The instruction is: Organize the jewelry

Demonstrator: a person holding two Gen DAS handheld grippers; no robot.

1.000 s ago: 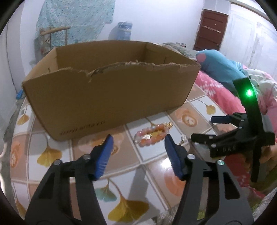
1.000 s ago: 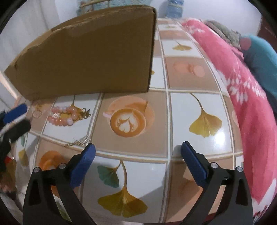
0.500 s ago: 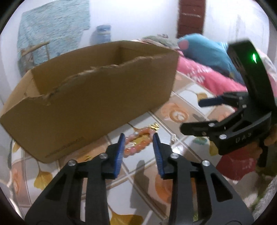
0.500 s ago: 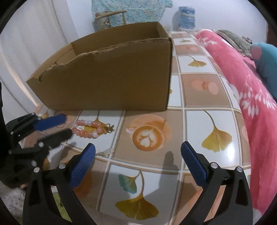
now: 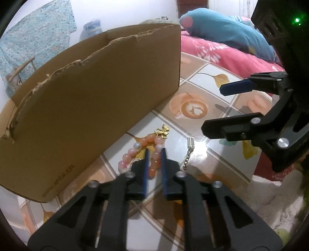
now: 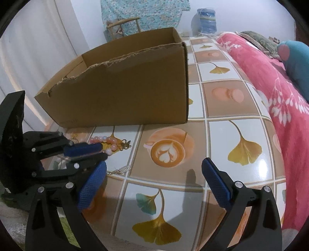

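Bead bracelet point(image 5: 154, 152) outside cardboard box point(image 5: 92, 108), between closing left tool point(image 5: 154, 154).

You're facing a white wall point(image 6: 58, 38) hung with a teal patterned cloth point(image 6: 143, 13); a wooden chair point(image 6: 123, 25) and a blue water jug point(image 6: 207, 21) stand before it. A dark wooden door point(image 5: 192, 5) shows beyond the pink floral blanket point(image 6: 270, 81).

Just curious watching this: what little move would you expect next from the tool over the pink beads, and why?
Probably finish the pinch, then lift. The left gripper has its jaws closing with one side of the bead bracelet between them, and the bracelet lies on the table beside the open cardboard box.
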